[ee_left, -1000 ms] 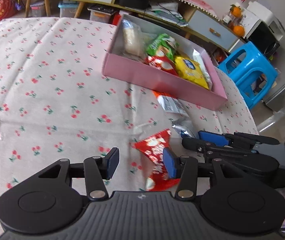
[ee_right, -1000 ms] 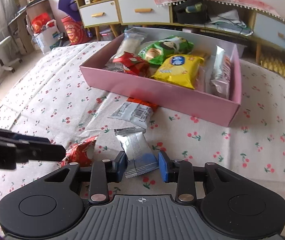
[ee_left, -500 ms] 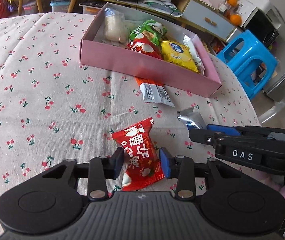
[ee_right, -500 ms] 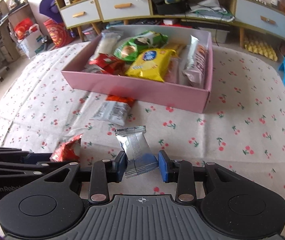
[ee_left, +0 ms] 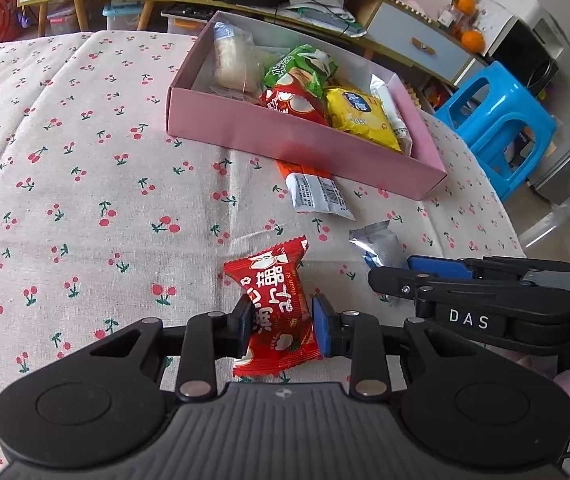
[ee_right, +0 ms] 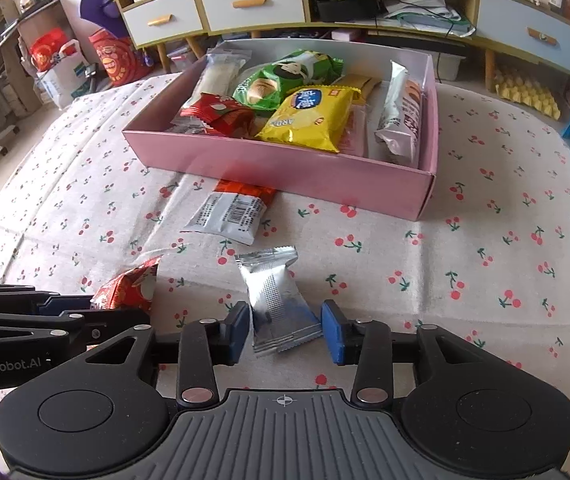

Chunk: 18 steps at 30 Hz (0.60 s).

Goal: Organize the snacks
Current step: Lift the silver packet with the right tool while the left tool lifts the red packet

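Note:
My left gripper [ee_left: 281,327] is shut on a red snack packet [ee_left: 275,300] and holds it above the cherry-print tablecloth. My right gripper [ee_right: 287,332] is shut on a silver snack packet [ee_right: 276,300], also held off the cloth. A pink box [ee_right: 285,164] at the back holds several snacks: green, yellow, red, white. A white and orange packet [ee_right: 231,212] lies on the cloth just in front of the box. The box also shows in the left wrist view [ee_left: 305,152], with the right gripper [ee_left: 425,268] at the right.
A blue plastic stool [ee_left: 497,128] stands beyond the table's right edge. A low cabinet with drawers [ee_right: 245,4] runs along the far wall. The left gripper's body [ee_right: 37,320] reaches in from the left of the right wrist view.
My left gripper closed on the red packet and lifted it. My right gripper kept hold of the silver packet and rose with it, so the box looks farther away.

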Each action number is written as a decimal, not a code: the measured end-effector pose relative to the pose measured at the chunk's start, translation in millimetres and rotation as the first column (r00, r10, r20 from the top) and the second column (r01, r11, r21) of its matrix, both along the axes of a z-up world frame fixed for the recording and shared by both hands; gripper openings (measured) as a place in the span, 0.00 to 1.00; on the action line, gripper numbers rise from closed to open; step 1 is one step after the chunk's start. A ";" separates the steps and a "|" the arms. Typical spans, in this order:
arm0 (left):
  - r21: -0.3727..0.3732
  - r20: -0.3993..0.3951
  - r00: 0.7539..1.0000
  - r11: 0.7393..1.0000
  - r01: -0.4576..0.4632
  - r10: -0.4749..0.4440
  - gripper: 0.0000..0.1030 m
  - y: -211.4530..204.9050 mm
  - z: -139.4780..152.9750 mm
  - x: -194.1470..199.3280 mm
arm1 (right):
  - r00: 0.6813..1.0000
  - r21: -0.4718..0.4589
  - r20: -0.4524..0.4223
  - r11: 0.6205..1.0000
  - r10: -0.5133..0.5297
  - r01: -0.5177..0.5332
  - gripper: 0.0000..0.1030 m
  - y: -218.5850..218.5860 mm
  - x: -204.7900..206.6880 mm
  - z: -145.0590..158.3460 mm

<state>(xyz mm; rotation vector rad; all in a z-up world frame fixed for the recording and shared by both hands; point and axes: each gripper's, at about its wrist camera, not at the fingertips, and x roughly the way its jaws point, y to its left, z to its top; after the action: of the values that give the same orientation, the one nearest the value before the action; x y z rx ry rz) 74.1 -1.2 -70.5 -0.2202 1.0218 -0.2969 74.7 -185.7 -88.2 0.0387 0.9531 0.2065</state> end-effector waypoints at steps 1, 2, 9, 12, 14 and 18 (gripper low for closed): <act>0.000 0.000 1.000 1.000 0.001 -0.001 0.27 -0.3 0.1 0.2 | 1.000 0.002 0.001 1.000 0.002 -0.002 0.41 0.5 0.4 -0.1; 0.001 0.000 1.000 1.000 0.001 -0.001 0.27 -0.3 0.1 0.2 | 1.000 0.004 0.002 1.000 0.005 -0.005 0.42 1.2 0.5 -0.2; 0.001 0.000 1.000 1.000 0.001 -0.001 0.27 0.1 0.2 0.3 | 1.000 0.014 0.009 1.000 0.023 -0.023 0.43 5.7 0.9 0.1; 0.001 -0.001 1.000 1.000 -0.001 0.001 0.27 0.4 0.3 0.4 | 1.000 0.027 0.010 0.999 0.026 -0.027 0.43 6.5 1.4 0.4; 0.000 -0.002 1.000 1.000 -0.002 0.002 0.27 1.1 0.2 1.1 | 1.000 0.046 0.006 0.999 0.029 -0.029 0.43 6.1 2.0 0.8; 0.000 -0.002 1.000 1.000 -0.006 0.006 0.27 2.9 1.2 1.5 | 1.000 0.076 -0.001 0.997 0.027 -0.027 0.51 5.1 3.0 2.1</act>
<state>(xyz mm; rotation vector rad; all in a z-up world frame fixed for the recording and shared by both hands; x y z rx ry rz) 75.6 1.7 -69.3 -0.2241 1.0232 -0.2910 77.7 -180.5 -86.1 0.0962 0.9479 0.2675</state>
